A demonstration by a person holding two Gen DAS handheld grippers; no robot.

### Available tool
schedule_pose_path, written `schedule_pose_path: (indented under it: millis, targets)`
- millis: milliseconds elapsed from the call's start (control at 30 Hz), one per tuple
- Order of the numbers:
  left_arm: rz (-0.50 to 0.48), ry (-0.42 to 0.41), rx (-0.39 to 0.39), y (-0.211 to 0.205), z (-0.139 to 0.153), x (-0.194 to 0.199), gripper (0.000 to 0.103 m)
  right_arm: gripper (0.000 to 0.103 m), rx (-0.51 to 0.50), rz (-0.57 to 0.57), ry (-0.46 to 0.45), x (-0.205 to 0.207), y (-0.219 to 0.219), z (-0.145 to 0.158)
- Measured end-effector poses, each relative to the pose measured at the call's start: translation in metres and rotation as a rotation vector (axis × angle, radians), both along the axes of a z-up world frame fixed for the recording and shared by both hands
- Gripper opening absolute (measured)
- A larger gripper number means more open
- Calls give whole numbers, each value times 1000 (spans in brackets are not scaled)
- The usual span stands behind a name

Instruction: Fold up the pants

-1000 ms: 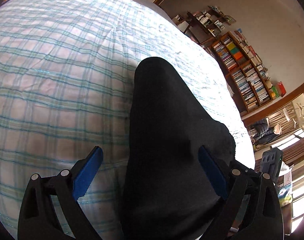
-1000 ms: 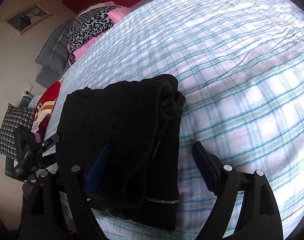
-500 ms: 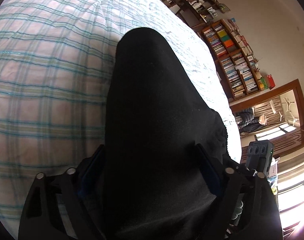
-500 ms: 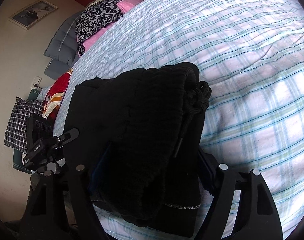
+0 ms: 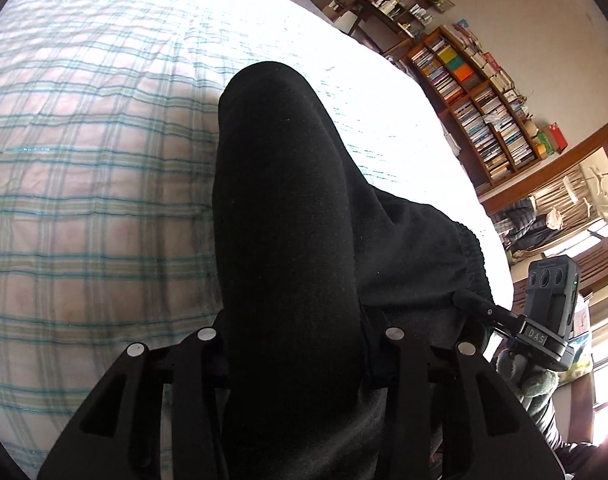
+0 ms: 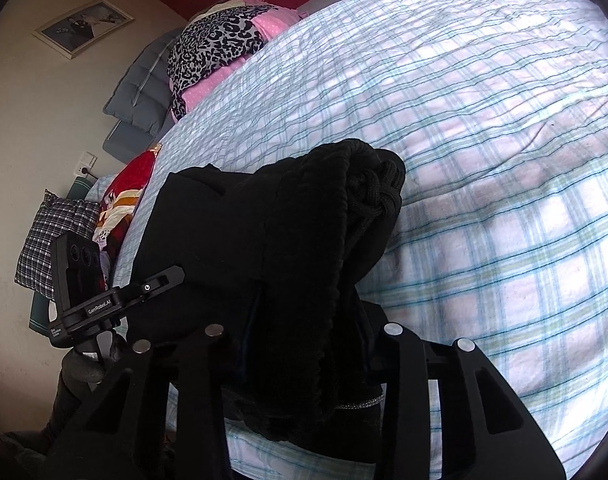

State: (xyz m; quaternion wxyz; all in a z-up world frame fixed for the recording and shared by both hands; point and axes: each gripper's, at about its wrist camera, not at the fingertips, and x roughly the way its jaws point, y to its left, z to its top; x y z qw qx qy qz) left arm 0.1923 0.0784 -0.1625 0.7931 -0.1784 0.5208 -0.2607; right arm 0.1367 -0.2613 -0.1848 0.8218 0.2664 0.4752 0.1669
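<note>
Black pants [image 5: 288,208] lie folded on the plaid bedsheet [image 5: 88,168] near the bed's edge. My left gripper [image 5: 294,364] is shut on the folded leg end of the pants, which bulges up between the jaws. In the right wrist view the pants [image 6: 264,240] show their elastic waistband and knotted drawstring [image 6: 378,190]. My right gripper [image 6: 304,364] is shut on the waistband end. Each gripper appears in the other's view, the right one [image 5: 544,320] and the left one [image 6: 100,300]. The blue pads are hidden by fabric.
Bookshelves [image 5: 476,104] and a doorway [image 5: 564,208] stand beyond the bed. Leopard-print and pink bedding [image 6: 224,40], grey cushions [image 6: 140,92], a red item [image 6: 132,176] and a checked pillow [image 6: 56,236] lie at the bed's head and side.
Both grippers went from open around the pants to shut on them. The pants have bunched and risen between the jaws.
</note>
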Motion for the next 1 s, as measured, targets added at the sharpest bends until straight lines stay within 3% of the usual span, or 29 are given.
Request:
schedule_pose_path:
  millis: [200, 700, 1000]
  targets:
    - [-20, -92, 118, -14, 12, -11, 37, 36, -7, -2, -11, -2, -3, 3]
    - [-20, -152, 177, -40, 29, -11, 36, 33, -11, -10, -53, -4, -8, 19]
    - [-35, -200, 171, -53, 44, 5, 36, 32, -47, -29, -124, 7, -28, 47]
